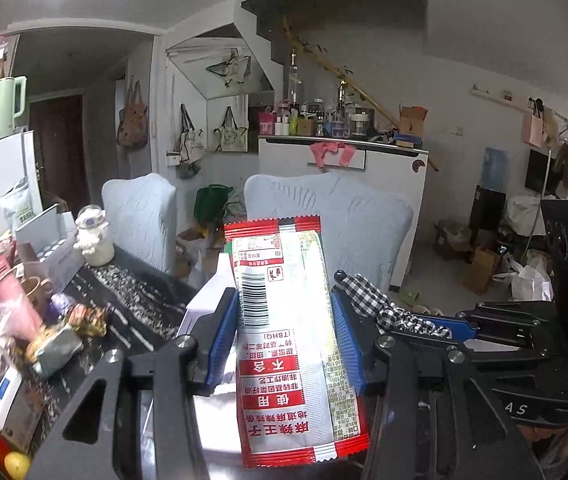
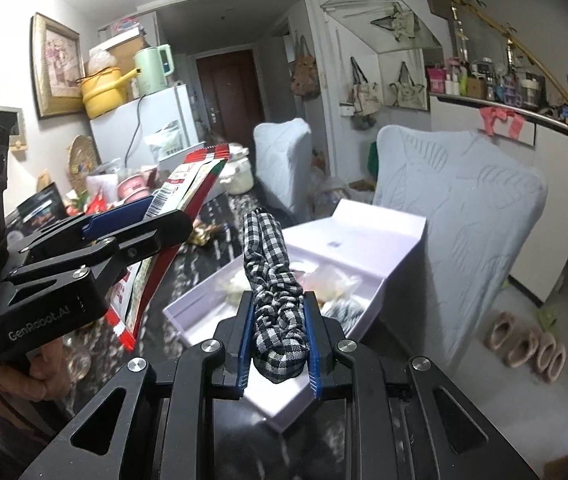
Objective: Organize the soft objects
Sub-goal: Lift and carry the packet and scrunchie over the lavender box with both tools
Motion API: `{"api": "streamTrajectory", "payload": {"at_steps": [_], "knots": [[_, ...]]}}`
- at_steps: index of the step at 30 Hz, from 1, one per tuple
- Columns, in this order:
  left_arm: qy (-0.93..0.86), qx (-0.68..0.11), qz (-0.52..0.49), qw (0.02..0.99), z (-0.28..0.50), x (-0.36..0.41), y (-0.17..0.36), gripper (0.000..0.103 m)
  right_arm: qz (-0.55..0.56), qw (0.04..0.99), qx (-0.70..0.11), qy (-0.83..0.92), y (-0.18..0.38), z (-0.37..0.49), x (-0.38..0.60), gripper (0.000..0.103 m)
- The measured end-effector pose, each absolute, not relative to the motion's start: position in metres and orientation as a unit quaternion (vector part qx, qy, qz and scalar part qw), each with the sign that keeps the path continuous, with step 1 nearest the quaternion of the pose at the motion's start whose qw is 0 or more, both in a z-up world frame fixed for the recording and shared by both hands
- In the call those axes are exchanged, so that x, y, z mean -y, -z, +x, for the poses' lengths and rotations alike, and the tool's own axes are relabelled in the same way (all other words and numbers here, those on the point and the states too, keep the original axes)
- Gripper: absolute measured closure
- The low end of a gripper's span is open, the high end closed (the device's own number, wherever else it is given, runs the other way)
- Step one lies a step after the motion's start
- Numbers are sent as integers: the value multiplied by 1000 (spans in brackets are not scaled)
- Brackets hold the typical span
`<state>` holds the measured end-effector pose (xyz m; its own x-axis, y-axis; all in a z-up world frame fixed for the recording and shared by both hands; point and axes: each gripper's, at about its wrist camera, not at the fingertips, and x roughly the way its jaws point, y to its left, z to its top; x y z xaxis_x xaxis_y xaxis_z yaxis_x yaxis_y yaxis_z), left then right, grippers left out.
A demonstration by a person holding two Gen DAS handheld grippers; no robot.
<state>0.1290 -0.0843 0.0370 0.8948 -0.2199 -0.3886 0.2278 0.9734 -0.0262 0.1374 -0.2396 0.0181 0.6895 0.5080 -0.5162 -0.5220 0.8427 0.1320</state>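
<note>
Left wrist view, left gripper [image 1: 281,316]: blue pads closed onto the flat sides of a red-and-white snack packet [image 1: 288,344], which stands up between them, lifted above the dark table [image 1: 131,304].
Left wrist view, neighbour: the right gripper [image 1: 428,326] sits just beside, with the checked scrunchie [image 1: 368,292] poking out of it.
Right wrist view, right gripper [image 2: 279,332]: jaws narrowed onto the black-and-white scrunchie [image 2: 271,276], held over the open white box [image 2: 380,252], which already has soft items inside.
Right wrist view, left gripper [image 2: 139,216]: carries the packet [image 2: 187,188] tilted, left of the box.
Packet handling: probably light, thin, slippery film; best pinched mid-body across its flat faces.
Scrunchie handling: soft, springy, light; bunched fabric grips easily anywhere.
</note>
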Motion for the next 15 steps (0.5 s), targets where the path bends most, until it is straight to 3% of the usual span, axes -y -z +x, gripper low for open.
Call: {"api": "streamTrajectory", "payload": {"at_steps": [15], "knots": [[99,-224,6,970,204,81,-14,57,-11,921,-286,-266,-7,211,235,81]]}}
